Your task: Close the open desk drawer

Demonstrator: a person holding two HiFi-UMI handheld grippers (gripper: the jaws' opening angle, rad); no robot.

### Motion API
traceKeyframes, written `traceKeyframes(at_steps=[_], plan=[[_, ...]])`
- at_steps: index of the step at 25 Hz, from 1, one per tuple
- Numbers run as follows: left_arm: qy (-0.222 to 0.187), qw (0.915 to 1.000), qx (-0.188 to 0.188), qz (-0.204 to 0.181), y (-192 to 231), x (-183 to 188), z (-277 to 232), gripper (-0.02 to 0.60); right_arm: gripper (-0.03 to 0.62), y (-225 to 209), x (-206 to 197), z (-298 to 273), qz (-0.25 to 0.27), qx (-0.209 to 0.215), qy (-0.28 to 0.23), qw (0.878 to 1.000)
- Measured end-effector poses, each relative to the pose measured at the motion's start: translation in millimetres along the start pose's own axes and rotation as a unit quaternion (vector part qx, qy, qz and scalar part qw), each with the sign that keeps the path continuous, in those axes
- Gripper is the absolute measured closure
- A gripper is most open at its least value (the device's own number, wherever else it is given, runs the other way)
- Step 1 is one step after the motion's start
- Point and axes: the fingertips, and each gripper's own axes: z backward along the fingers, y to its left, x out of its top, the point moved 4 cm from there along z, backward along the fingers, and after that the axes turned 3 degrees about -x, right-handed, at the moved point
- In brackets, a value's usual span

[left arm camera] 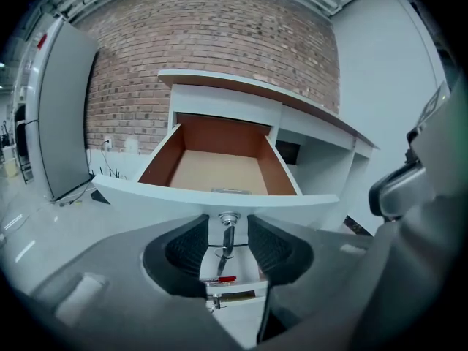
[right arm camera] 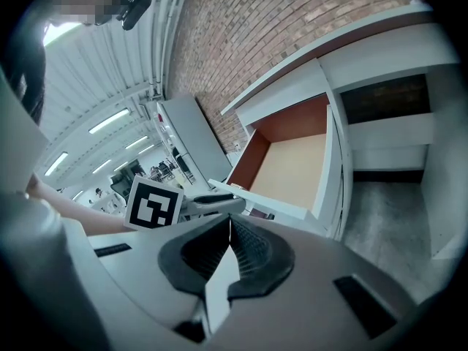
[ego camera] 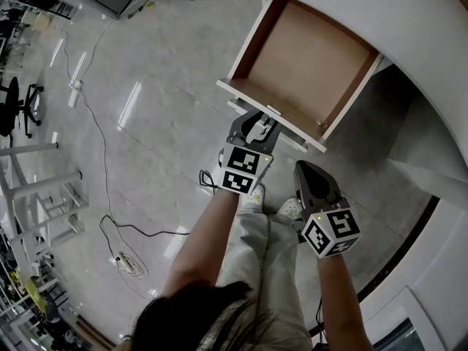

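Jaws of L gripper (left arm camera: 227, 229) part open, drawer (left arm camera: 146, 193) key (left arm camera: 227, 243) in gap, ungripped; R gripper (right arm camera: 229, 225) jaws together, empty.

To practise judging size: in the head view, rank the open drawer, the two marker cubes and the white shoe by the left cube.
1. open drawer
2. left marker cube and right marker cube: alike, unranked
3. white shoe, partly hidden

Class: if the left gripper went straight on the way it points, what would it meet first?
Probably the open drawer front, at its lock with the hanging key, lined up between the left gripper's open jaws. Depth is unclear.
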Motion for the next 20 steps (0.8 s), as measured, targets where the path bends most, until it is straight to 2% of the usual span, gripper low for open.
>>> traceKeyframes(at_steps=[6, 15, 20], plan=[[-0.016, 0.9997, 0.007, 0.019, 0, 6, 2, 0.428, 0.582, -3, 4, 6, -0.001, -0.008, 0.003, 1.000], [-0.029, 0.9995, -0.004, 0.010, -2, 21, 8, 0.428, 0.582, -7, 14, 15, -0.006, -0.020, -0.005, 1.000], [-0.051, 0.9986, -0.008, 0.009, -4, 44, 11, 0.428, 0.582, -1, 30, 17, 0.005, -0.014, -0.008, 1.000]])
